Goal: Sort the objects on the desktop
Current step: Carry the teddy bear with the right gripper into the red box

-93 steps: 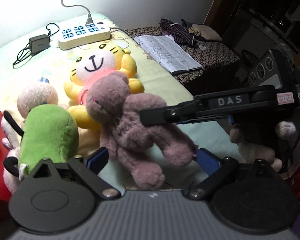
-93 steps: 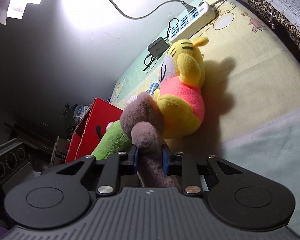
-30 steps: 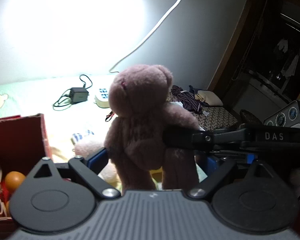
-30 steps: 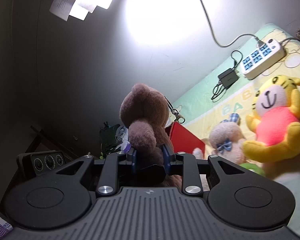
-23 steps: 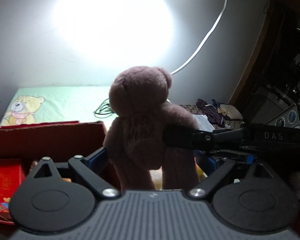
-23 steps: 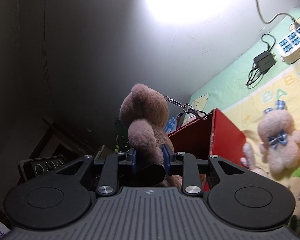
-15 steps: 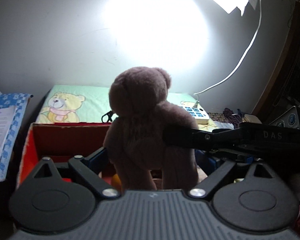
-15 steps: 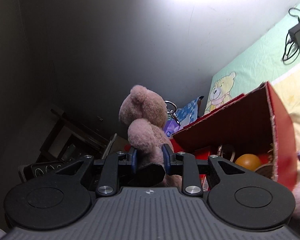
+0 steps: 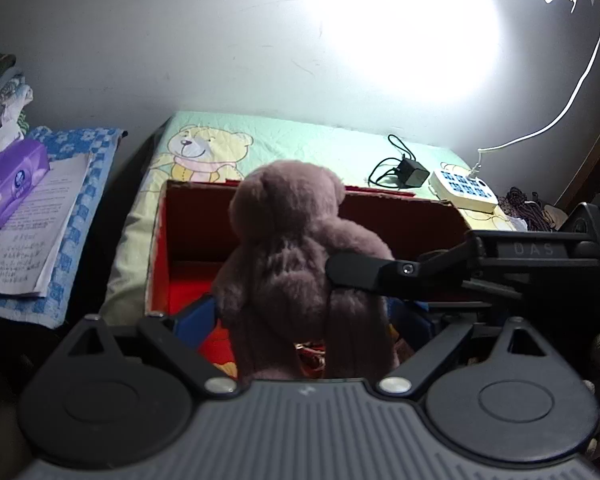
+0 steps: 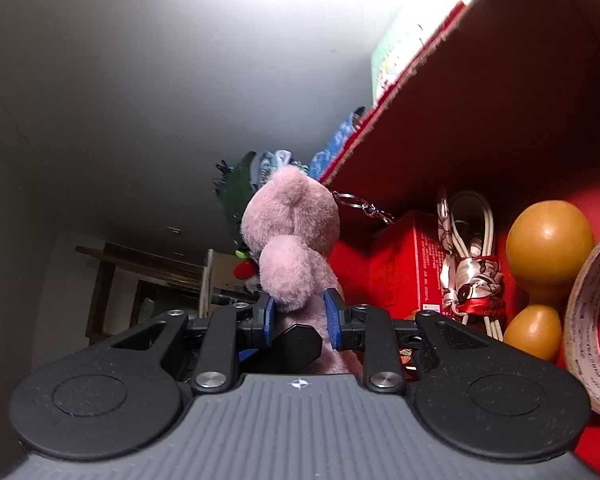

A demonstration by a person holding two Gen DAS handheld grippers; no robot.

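Note:
A mauve teddy bear (image 9: pixel 296 248) hangs upright over the open red box (image 9: pixel 400 210). My right gripper (image 10: pixel 300 316) is shut on one of the teddy bear's (image 10: pixel 292 240) arms, and its black finger (image 9: pixel 360 274) crosses the bear's side in the left wrist view. A keyring chain (image 10: pixel 360 204) dangles from the bear's head. My left gripper (image 9: pixel 304 316) stands open, its blue pads (image 9: pixel 196 316) on either side of the bear's legs with small gaps. The red box's wall (image 10: pixel 500 100) rises at the right in the right wrist view.
Inside the box lie an orange gourd (image 10: pixel 548 240), a tape roll (image 10: pixel 596 320), a tied white cord (image 10: pixel 468 264) and a red packet (image 10: pixel 400 268). Behind the box are a charger (image 9: pixel 410 172) and a power strip (image 9: pixel 462 190). Left: papers (image 9: pixel 24 240), a purple tissue pack (image 9: pixel 12 176).
Both grippers carried the bear up from among the plush toys and leftward to the red box. In the last half second it came down closer to the box's opening.

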